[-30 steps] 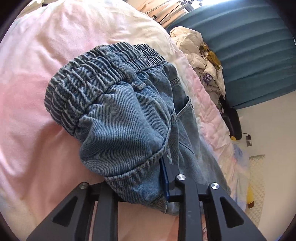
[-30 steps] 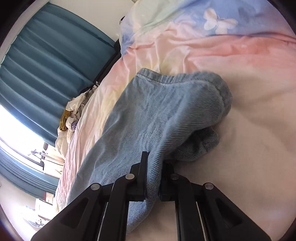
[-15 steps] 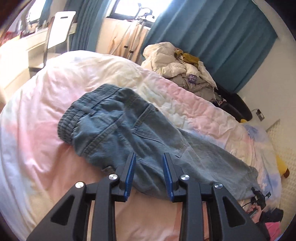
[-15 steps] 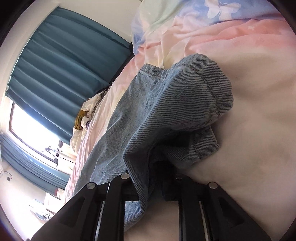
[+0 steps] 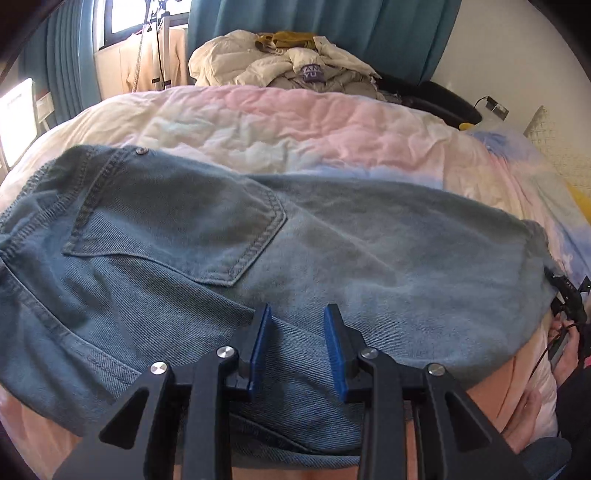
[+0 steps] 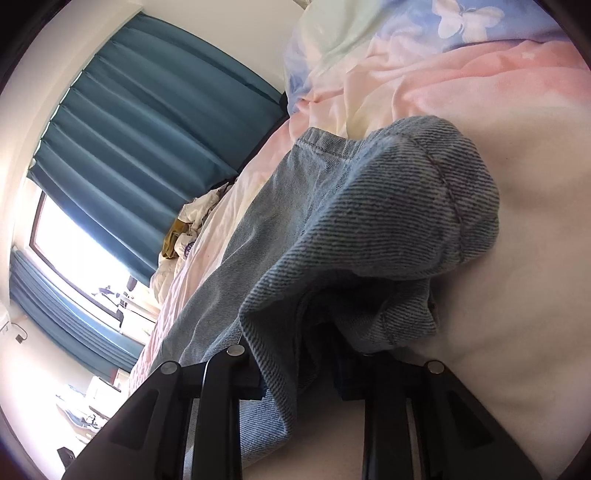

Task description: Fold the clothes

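Observation:
Blue jeans lie lengthwise across the pink and cream bedspread, back pocket up, waistband off to the left. My left gripper hovers over the near edge of the jeans at mid-length. It is open, blue pads apart, with only flat denim below them. In the right wrist view the leg end of the jeans is bunched up right in front of my right gripper. Its jaws are opening; a fold of denim hangs loose between them and hides the pads.
A heap of pale clothes sits at the far side of the bed before teal curtains. A black seat stands at the back right. A bright window is far left. Bare bedspread lies right of the hem.
My left gripper let go of the waistband, rolled upright and slid along the jeans to their middle. The right jaws have spread, and the leg end has slumped onto the bed.

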